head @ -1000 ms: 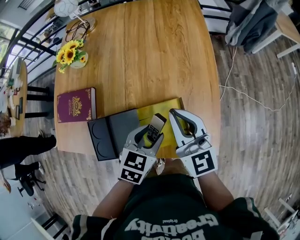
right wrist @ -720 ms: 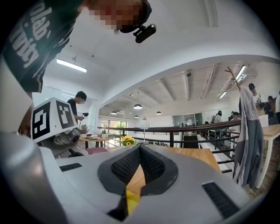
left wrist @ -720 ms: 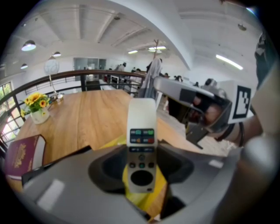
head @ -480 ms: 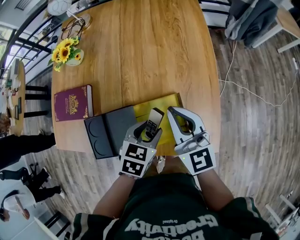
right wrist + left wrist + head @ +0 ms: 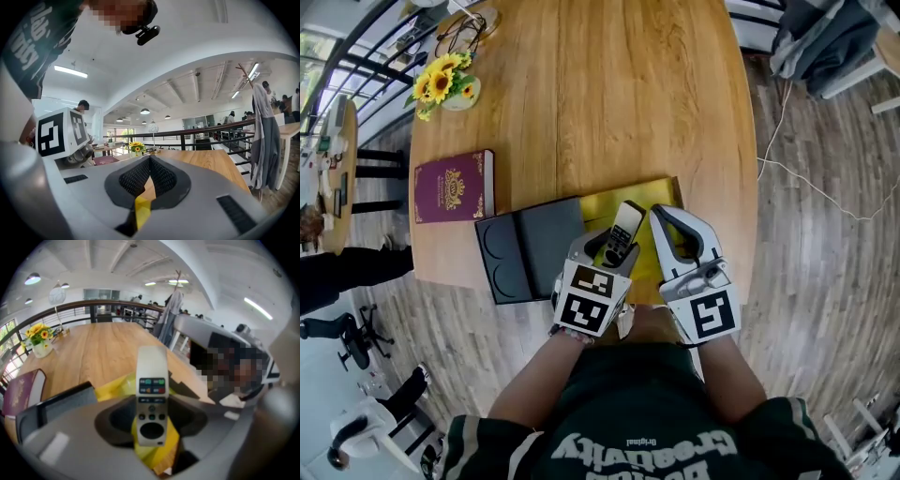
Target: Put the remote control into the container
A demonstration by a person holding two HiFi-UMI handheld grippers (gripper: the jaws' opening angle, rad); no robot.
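A pale grey remote control (image 5: pixel 624 232) with coloured buttons is clamped by its lower end in my left gripper (image 5: pixel 614 255), which is shut on it. The remote sticks forward, above the yellow container (image 5: pixel 592 217) at the table's near edge. In the left gripper view the remote (image 5: pixel 151 394) stands between the jaws of the left gripper (image 5: pixel 151 422), with the yellow container (image 5: pixel 111 385) below. My right gripper (image 5: pixel 660 215) hovers just right of the remote, its jaws shut with nothing between them. In the right gripper view the right gripper (image 5: pixel 150 160) has its tips meeting.
A black lid (image 5: pixel 530 249) lies against the container's left side. A maroon book (image 5: pixel 453 186) lies further left, and sunflowers in a vase (image 5: pixel 446 86) and glasses (image 5: pixel 465 34) sit at the far left corner. The wooden table (image 5: pixel 619 103) ends right under my grippers.
Both grippers have shifted slightly forward and right together. The remote's tip now reaches further over the yellow container. Neither grip has changed.
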